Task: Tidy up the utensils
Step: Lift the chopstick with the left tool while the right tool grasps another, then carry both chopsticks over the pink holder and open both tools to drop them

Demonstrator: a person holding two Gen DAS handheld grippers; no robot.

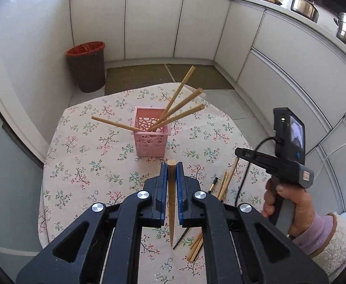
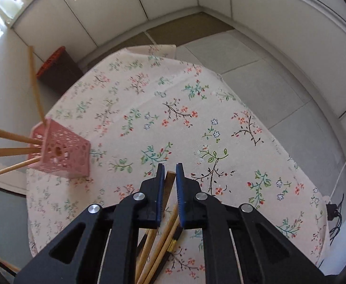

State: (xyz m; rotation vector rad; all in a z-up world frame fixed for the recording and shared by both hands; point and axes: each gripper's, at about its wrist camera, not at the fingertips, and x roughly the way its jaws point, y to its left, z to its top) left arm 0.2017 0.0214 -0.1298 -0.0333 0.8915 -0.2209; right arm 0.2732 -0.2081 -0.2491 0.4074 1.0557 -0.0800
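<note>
A pink perforated basket (image 1: 151, 135) stands on the flowered tablecloth (image 1: 83, 165) with several wooden chopsticks (image 1: 180, 108) leaning out of it. My left gripper (image 1: 172, 165) is shut on one wooden chopstick (image 1: 172, 201), lifted above the cloth in front of the basket. To its right a hand (image 1: 289, 203) holds my right gripper (image 1: 240, 152) low over a loose pile of chopsticks (image 1: 223, 184). In the right wrist view that gripper (image 2: 169, 168) is shut on a brown chopstick (image 2: 170, 177), with the pile (image 2: 158, 248) below it and the basket (image 2: 64, 156) to the left.
A dark bin with a red liner (image 1: 86, 67) stands on the floor beyond the table. White cabinets (image 1: 154, 21) curve round the back and right, with steel pots (image 1: 304, 6) on the counter. A white cable (image 2: 343, 168) runs by the table's right edge.
</note>
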